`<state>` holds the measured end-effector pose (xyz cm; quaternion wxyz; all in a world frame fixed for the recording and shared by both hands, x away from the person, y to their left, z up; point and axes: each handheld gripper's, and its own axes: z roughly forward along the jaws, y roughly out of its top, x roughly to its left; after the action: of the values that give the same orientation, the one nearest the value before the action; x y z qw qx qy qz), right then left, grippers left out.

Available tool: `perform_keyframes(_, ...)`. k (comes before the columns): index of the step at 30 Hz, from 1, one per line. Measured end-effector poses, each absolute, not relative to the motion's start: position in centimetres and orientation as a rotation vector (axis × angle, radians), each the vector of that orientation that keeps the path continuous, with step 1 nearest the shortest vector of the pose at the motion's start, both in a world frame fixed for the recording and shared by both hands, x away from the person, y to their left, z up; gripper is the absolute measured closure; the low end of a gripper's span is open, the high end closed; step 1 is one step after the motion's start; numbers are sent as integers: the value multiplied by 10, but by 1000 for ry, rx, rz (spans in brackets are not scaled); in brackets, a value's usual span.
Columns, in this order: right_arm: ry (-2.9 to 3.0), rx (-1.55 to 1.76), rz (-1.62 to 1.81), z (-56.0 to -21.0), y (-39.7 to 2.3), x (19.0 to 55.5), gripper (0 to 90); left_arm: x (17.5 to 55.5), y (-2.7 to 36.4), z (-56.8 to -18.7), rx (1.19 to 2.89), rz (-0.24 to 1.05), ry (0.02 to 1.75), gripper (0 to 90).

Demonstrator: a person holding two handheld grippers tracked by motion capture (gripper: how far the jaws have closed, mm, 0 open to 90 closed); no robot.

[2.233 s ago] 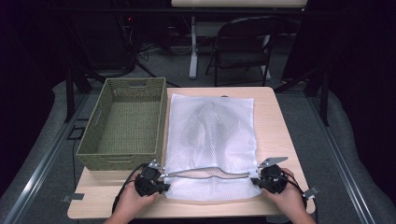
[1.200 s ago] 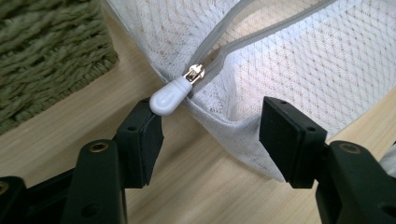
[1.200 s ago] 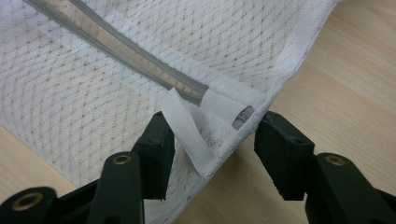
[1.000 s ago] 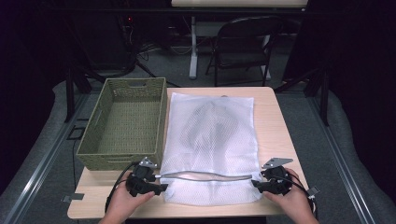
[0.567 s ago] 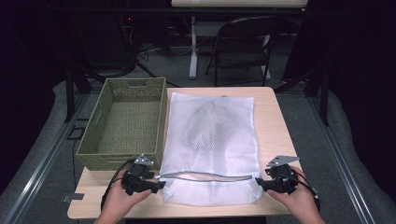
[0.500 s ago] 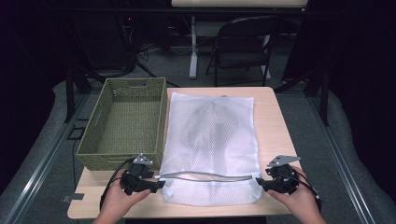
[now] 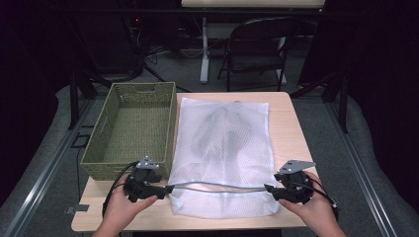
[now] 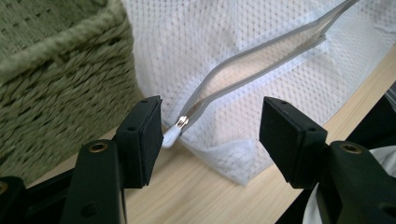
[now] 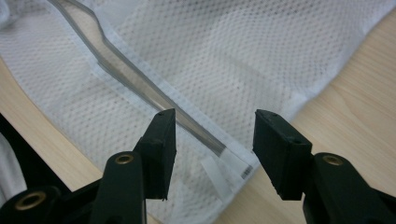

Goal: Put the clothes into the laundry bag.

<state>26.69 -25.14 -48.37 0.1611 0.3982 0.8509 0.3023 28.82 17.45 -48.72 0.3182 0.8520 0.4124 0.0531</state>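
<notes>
While the mesh bag point(image 7: 225, 148) lay flat on the tabletop point(image 7: 291, 123), just right of the basket point(image 7: 133, 128), both tools sat at its near end, one at each end of the grey zipper point(image 7: 220, 187). Left tool point(image 7: 165, 189) was at the bag's near left corner, held by the left hand point(image 7: 121, 207); its jaws stood apart in the left gripper view, with the zipper pull point(image 8: 175, 133) between them and lying against the left pad point(image 8: 140, 135), the right pad clear of the mesh, so nothing clamped. Zipper tape looked parted a little there, lifted off the bag. Right tool point(image 7: 269, 188) was at the near right corner in the right hand point(image 7: 314, 210); its jaws had just been closing a bit but were wide apart in the right gripper view, the zipper's closed end point(image 9: 224, 151) and a small label point(image 9: 245, 170) lying between them, pads not pressing on it. A dark item showed through the mesh at the bag's far half, too blurred to name. Basket interior looked bare wicker. A folding chair point(image 7: 257, 47) stood beyond the tabletop's far edge.
</notes>
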Motion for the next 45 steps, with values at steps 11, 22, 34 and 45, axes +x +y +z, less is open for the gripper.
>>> perform_keyframes(11,2473,1044,937,-479,-218,271,605,294,158,-482,2239,142,1038,402)
perform_keyframes(22,2528,970,978,-497,-186,273,711,299,139,-491,2234,121,1000,425)
perform_keyframes(34,2589,925,1001,-521,-173,267,783,291,122,-515,2279,130,947,434)
perform_keyframes(45,2588,927,1057,-530,-173,264,795,288,123,-526,2291,142,930,448)
